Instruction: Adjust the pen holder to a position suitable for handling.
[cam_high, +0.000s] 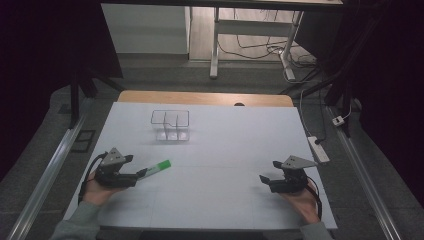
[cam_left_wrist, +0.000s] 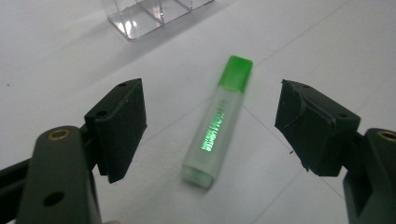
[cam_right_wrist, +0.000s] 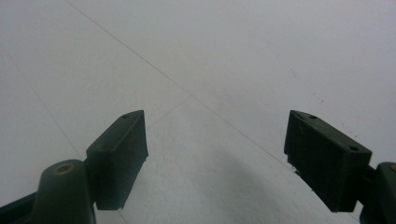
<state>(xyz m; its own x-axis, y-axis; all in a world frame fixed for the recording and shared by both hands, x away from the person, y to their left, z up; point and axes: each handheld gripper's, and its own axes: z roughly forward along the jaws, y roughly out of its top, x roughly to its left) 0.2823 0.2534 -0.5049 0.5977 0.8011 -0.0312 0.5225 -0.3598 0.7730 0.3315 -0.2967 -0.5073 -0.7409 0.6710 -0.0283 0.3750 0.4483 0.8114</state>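
The left gripper (cam_high: 141, 174), held low at the near left of the table (cam_high: 225, 150), had its jaws spread wide and gripped nothing. In the left gripper view its two black pads (cam_left_wrist: 122, 126) stood either side of a green highlighter (cam_left_wrist: 217, 122) lying flat on the white surface, apart from both pads. The highlighter's clear body end lay closest to the gripper and its green cap pointed away, so its long axis ran roughly along the gripper's line of reach, tilted a little to the right, rather than across the jaws. Closing on the barrel would likely call for easing forward and down until the pads flanked its middle. The right gripper (cam_high: 267, 172) rested at the near right of the table, well apart from the highlighter, its jaws also wide open and empty over bare tabletop; the left was plainly the nearer. Farther back, toward the middle of the table, stood a clear divided organizer (cam_high: 170, 125), upright and empty as far as could be seen.
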